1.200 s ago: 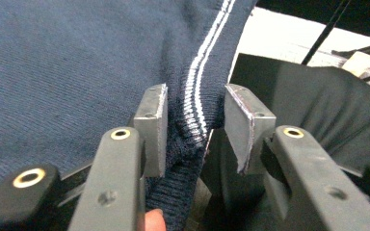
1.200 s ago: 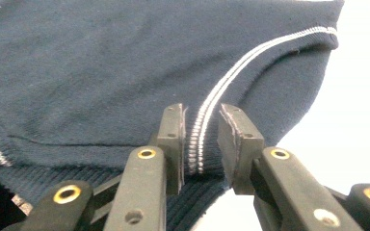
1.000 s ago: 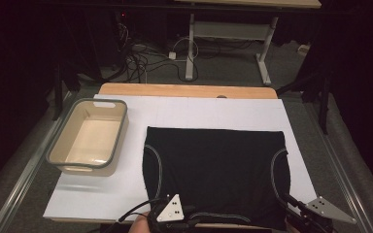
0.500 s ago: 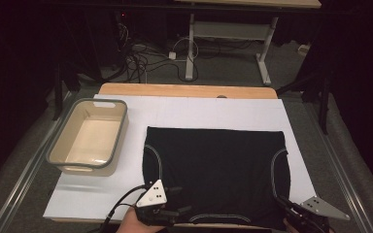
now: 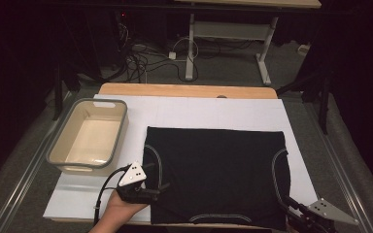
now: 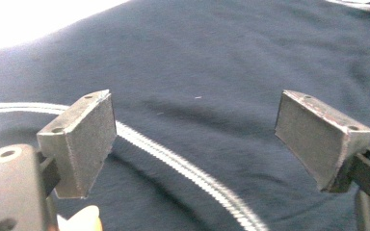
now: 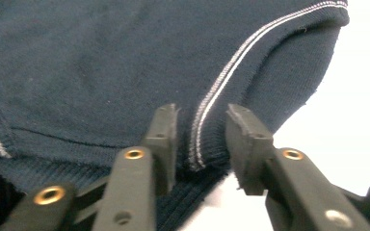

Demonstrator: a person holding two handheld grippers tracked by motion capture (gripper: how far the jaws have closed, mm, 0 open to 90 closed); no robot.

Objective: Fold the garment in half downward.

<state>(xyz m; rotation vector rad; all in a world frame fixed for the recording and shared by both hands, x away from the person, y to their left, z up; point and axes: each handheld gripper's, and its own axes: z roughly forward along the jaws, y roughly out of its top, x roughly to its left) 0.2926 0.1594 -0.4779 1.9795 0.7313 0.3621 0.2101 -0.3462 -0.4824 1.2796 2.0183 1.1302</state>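
A dark navy garment [image 5: 213, 174] with white stitched seams lies folded flat on the white board [image 5: 213, 114]. My left gripper [image 5: 161, 187] sits at the garment's front left edge, held by a hand. In the left gripper view it [image 6: 195, 134] stands open, its jaws just widened, over the cloth [image 6: 197, 57] with a white seam beneath. My right gripper [image 5: 290, 205] is at the garment's front right corner. Its jaws [image 7: 200, 125] have just been opening and straddle the ribbed, stitched edge [image 7: 101, 62] without pinching it.
A grey-rimmed cream tub [image 5: 90, 141] stands on the board's left side, close to the left gripper. A wooden table edge [image 5: 187, 90] shows behind the board. Cables and a desk frame [image 5: 223, 34] lie on the floor beyond.
My left gripper has slid left along the garment's front edge to its left side and a little farther from the person. The right gripper has stayed at the front right corner.
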